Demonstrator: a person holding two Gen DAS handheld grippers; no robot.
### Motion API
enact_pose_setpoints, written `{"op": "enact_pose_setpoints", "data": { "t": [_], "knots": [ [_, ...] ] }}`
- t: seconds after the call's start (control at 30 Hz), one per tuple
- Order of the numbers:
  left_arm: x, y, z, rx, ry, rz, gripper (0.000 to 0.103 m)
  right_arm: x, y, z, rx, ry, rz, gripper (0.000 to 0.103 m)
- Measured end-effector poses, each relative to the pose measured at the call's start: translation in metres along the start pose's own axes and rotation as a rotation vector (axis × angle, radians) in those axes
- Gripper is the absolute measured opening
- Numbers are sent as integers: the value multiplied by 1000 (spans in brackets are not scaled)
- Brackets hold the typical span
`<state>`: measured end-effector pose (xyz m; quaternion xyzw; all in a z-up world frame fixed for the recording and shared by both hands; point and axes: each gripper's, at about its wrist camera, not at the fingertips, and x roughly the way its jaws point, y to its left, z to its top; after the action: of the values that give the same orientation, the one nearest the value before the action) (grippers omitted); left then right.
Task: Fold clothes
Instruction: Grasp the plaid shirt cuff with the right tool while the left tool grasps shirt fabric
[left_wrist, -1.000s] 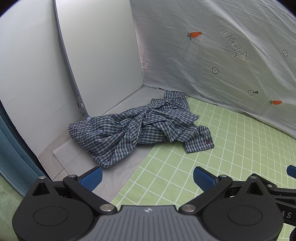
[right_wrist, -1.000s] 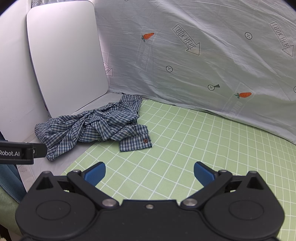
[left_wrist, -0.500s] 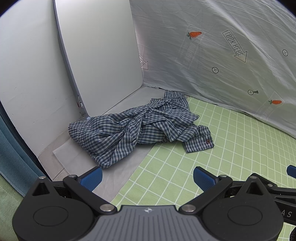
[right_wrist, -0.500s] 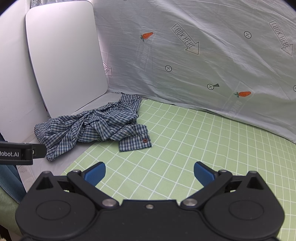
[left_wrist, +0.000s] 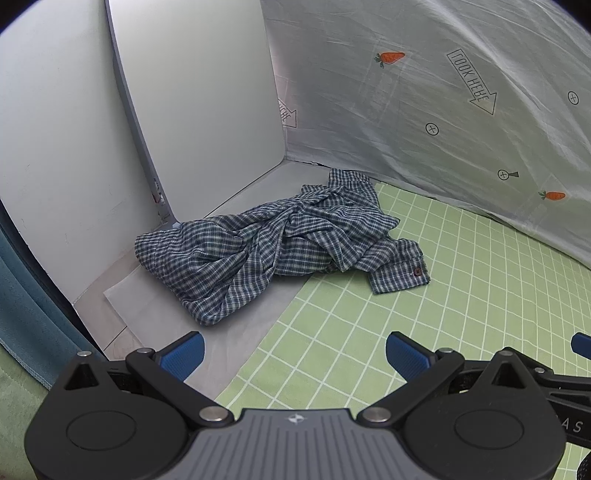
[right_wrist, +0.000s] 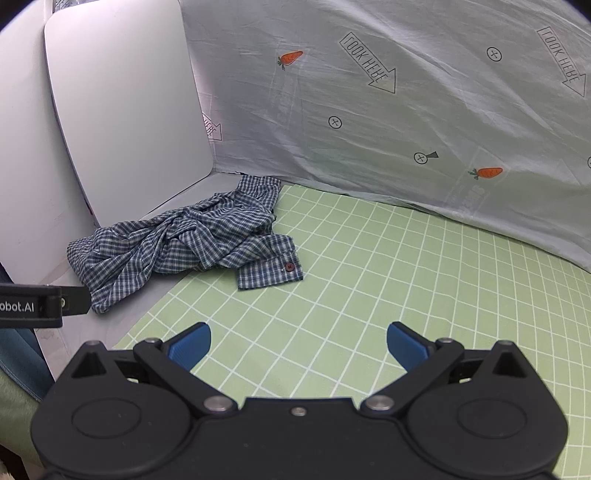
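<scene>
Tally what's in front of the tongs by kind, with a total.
Shirts: 1, crumpled plaid shirt
Mats: 1, green grid mat
White boards: 2, near board, far board
Printed sheets: 1, carrot sheet
Total: 5

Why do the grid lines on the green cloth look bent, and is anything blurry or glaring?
Left wrist view: fisheye bending curves the green grid cloth and darkens the corners; the plaid shirt is sharp, with soft shadow beneath. Right wrist view: same curving toward the edges, even light, no glare on the white board; both grippers' jaws stand open.
</scene>
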<state>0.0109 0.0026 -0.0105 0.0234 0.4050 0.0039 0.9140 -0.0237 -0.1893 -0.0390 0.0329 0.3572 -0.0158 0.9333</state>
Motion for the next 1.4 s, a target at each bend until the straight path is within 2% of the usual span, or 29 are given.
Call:
{"op": "enact_pose_setpoints", "data": {
  "t": [0.2,0.43,0.7,0.83,0.97,1.0,1.03,1.13,1.17,1.2,1.23,1.27,1.3,1.4],
  "knots": [
    [25,-3,12,-10,51,-28,103,13,-7,4,7,23,-49,103],
    [79,12,39,-41,106,8,103,59,-19,25,9,67,-106,103],
    [172,36,70,-89,217,115,103,167,-9,65,-12,153,-69,101],
    [214,50,79,-92,279,162,101,228,10,77,-72,203,-10,91],
    [239,62,85,-102,323,172,87,274,19,84,-88,257,42,76],
    [243,63,86,-100,327,172,80,281,20,84,-81,267,56,69],
    [246,64,87,-96,330,173,77,285,20,83,-73,277,74,57],
    [249,65,87,-84,326,168,63,288,20,79,-72,268,110,39],
    [247,63,86,-82,325,171,52,285,20,77,-79,255,112,33],
    [245,61,85,-79,324,175,37,281,17,75,-82,247,114,26],
    [242,59,83,-77,323,179,28,275,13,72,-80,237,117,24],
    [240,57,82,-75,322,183,14,268,8,69,-72,227,117,22],
    [237,53,81,-67,314,181,8,260,1,66,-58,214,110,21],
    [217,40,78,-17,270,160,0,233,-19,55,-30,178,42,19]
  ]
}}
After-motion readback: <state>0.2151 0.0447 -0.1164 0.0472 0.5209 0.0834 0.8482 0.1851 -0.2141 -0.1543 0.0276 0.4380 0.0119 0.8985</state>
